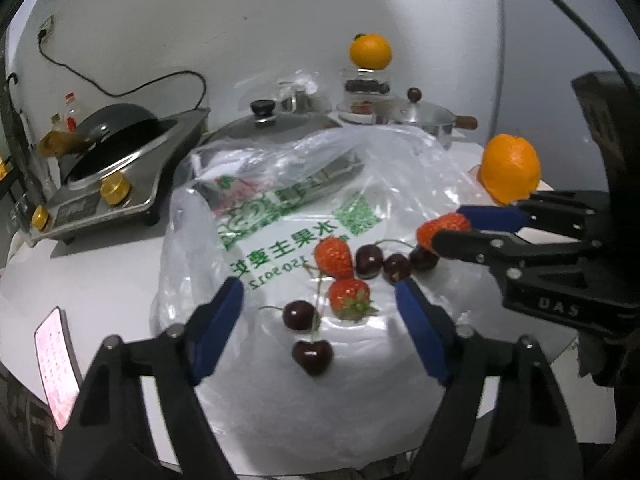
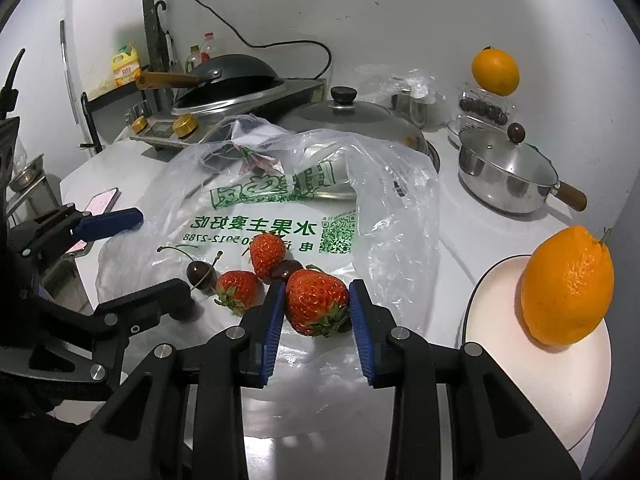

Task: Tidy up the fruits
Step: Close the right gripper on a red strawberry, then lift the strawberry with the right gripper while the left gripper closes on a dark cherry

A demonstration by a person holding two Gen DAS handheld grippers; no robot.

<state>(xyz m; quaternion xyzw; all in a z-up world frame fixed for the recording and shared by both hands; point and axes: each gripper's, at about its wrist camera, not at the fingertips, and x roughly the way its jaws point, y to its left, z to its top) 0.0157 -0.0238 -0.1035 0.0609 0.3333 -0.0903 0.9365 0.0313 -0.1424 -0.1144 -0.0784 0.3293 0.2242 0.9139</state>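
Pinching a strawberry [image 2: 316, 304] in my right gripper [image 2: 318, 308], just over the plastic bag [image 2: 384, 216]. Left gripper [image 1: 320, 312] hangs spread, empty, above the cherries [image 1: 299, 315]. Next move, I reckon: carry it to the plate [image 2: 532, 360] at 3 o'clock, beside the orange [image 2: 568, 286], gently.

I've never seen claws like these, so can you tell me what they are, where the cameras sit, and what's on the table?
They are two pinching tools a person holds, one in each hand. A small camera rides on each, looking along its two fingers, so each picture shows one tool's view.

The right gripper is squeezing a strawberry. The left gripper is open above more fruit, holding nothing.

On the plastic bag lie two more strawberries and dark cherries. An orange sits on a white plate. Farther back are a silver pot, a stove with a black pan, and another orange.
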